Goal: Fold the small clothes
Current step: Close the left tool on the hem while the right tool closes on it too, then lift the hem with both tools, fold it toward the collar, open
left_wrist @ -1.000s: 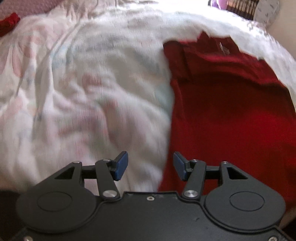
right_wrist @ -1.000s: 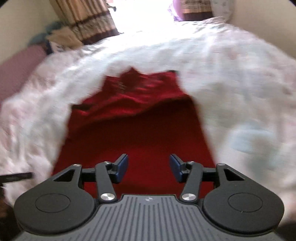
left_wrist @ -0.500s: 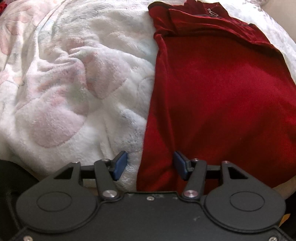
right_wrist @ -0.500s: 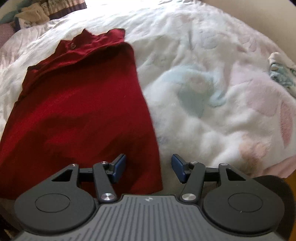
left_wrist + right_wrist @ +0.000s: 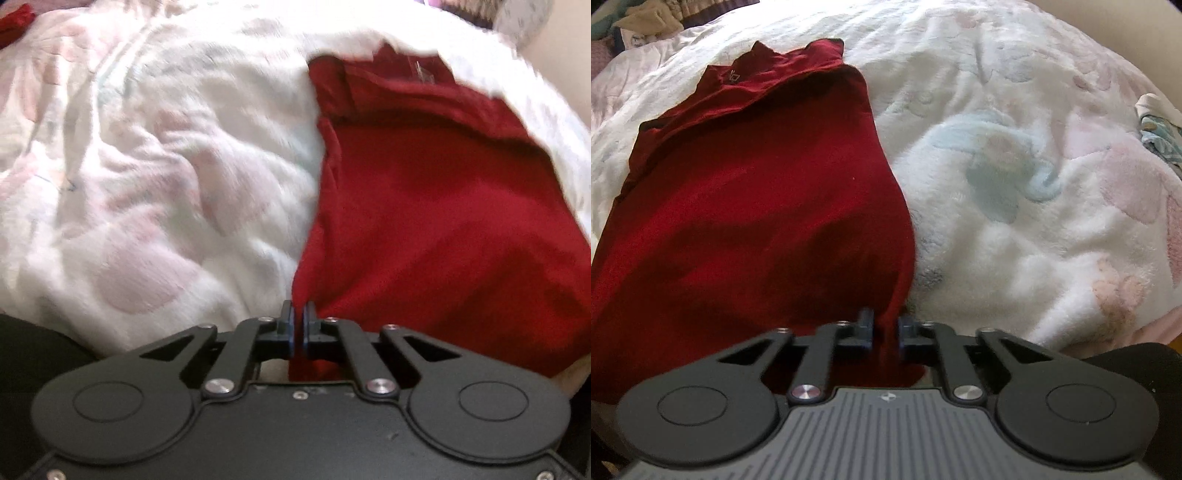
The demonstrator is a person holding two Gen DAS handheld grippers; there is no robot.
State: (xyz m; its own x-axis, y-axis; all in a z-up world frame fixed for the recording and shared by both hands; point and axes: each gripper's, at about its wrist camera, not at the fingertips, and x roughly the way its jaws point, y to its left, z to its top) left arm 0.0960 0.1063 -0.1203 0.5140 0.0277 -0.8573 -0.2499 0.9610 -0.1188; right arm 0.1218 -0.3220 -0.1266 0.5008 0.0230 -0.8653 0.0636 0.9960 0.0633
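- The red shirt [image 5: 757,192] lies spread flat on the bed, over a white fleece blanket [image 5: 1015,192] with pale pink and blue prints, collar end away from the cameras and bottom hem near them.
- The sleeves look already turned in under the collar, so it seems a narrow rectangle; no lengthwise fold of the body shows yet.
- The left tongs [image 5: 297,325] are pinched tight on the hem's left corner; the cloth bunches into them.
- The right tongs [image 5: 885,328] are drawn in on the hem's right corner, with red cloth between the pads, though a small gap shows.
- With both near corners held, I judge the next step is carrying the hem up toward the collar; that fold and any after remain.
- A patterned cloth [image 5: 1158,133] lies at the blanket's right edge, well apart.
- Heaped clothes [image 5: 646,18] lie beyond the bed's far corner.
- Nothing lies on the shirt; only the blanket's soft ridges could make the fold uneven.
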